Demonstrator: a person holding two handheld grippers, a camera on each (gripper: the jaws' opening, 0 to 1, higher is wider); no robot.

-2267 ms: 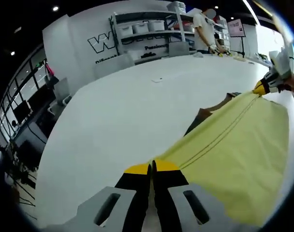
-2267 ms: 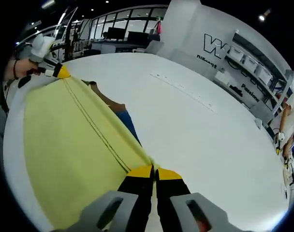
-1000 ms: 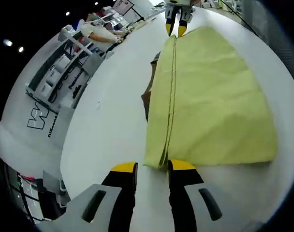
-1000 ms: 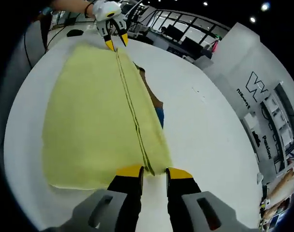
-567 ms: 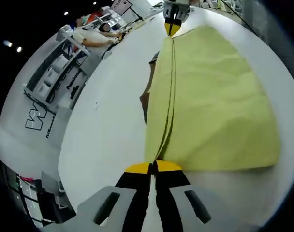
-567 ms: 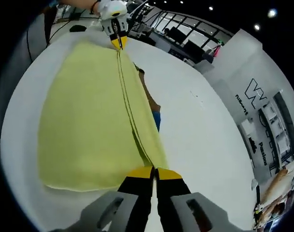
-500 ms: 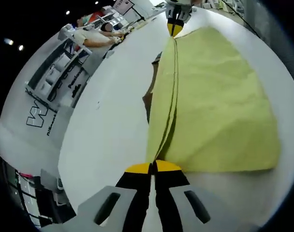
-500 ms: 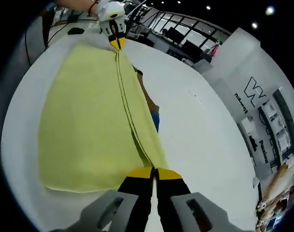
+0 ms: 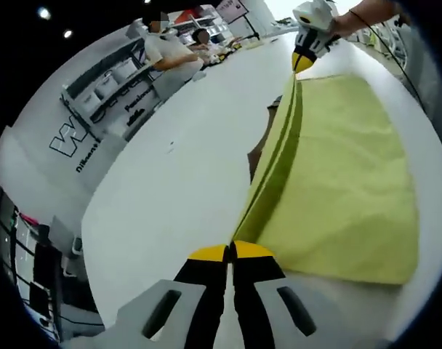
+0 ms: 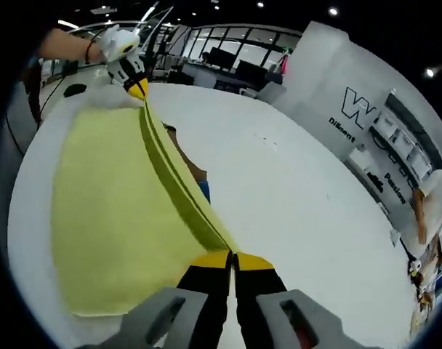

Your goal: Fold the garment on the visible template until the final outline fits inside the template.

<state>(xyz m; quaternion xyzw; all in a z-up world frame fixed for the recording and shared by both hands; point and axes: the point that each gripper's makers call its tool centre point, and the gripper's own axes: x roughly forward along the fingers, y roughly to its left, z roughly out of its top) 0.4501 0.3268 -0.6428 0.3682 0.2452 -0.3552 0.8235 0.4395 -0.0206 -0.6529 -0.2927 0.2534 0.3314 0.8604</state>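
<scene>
One round white table (image 9: pixel 155 203) carries one yellow fabric garment (image 9: pixel 337 167), spread flat with its doubled edge raised off the surface. Two grippers pinch that edge at opposite ends: the left gripper (image 9: pixel 230 251) and the right gripper (image 10: pixel 231 257), each with jaws clamped together on the cloth.

Lighting: bright and even, supplied by small ceiling spots (image 9: pixel 43 13) seen far beyond the jaws. Glare: slight, on the white table (image 10: pixel 294 196) ahead of the jaws. Shadows: soft and faint, cast beneath the raised yellow garment (image 9: pixel 337 182). Distortion: strong fisheye bending, with straight lines curved outward from the jaws. Focus: adequate nearby; distant shelving (image 9: pixel 115 73) is rendered softly.
</scene>
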